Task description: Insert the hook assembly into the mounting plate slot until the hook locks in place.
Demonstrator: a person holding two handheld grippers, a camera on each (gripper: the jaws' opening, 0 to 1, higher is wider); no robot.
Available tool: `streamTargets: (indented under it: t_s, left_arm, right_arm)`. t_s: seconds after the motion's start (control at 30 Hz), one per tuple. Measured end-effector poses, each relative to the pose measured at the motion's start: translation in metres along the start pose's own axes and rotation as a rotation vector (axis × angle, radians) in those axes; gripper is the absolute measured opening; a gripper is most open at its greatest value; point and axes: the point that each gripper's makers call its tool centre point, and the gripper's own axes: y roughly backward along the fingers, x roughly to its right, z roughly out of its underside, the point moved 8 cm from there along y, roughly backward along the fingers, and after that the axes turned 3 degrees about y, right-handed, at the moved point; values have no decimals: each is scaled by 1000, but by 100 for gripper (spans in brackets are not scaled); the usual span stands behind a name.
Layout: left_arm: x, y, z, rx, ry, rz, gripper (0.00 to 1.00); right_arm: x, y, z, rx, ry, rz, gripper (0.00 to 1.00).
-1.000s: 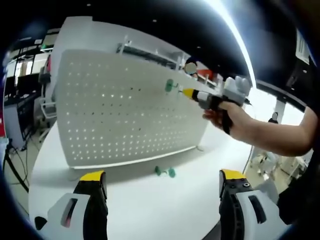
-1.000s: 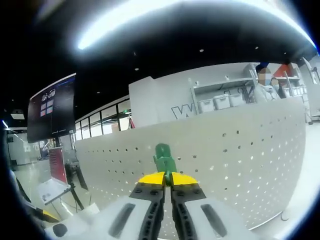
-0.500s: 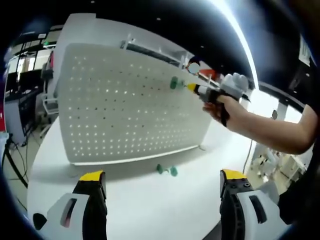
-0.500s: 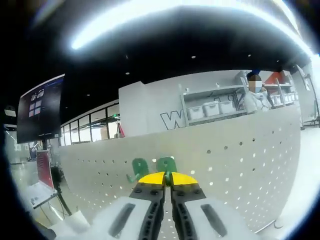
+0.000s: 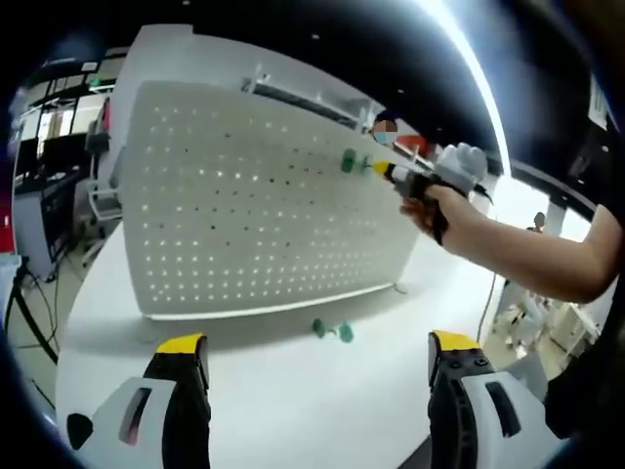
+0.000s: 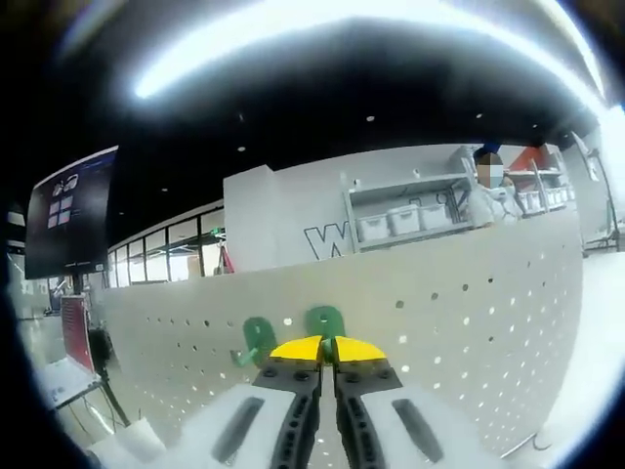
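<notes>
Hook [image 6: 324, 320] clenched in right tool [image 6: 326, 349] tips, against pegboard [image 6: 469, 322]; left tool [image 5: 312, 357] released.

Dark ceiling [image 6: 293, 117] with bright strip light [image 6: 322, 44]; white shelving [image 6: 410, 210], perhaps holding bins.

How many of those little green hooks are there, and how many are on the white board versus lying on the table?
Green hooks on the pegboard: 2
Green hooks on the table: 2
Total: 4
</notes>
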Motion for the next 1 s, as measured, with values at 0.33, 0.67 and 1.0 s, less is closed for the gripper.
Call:
streamTargets:
  t_s: [0.33, 0.67, 1.0]
  left_arm:
    - [2, -4, 1, -3, -3, 9, 94]
    - [1, 1, 1, -5, 1, -1, 94]
    - [5, 7, -1, -1, -9, -1, 94]
  right_arm:
    - [-2, -3, 4, 8, 15, 31, 0]
    - [-1, -5, 4, -23, -11, 26, 1]
    - [4, 5, -19, 19, -8, 31, 10]
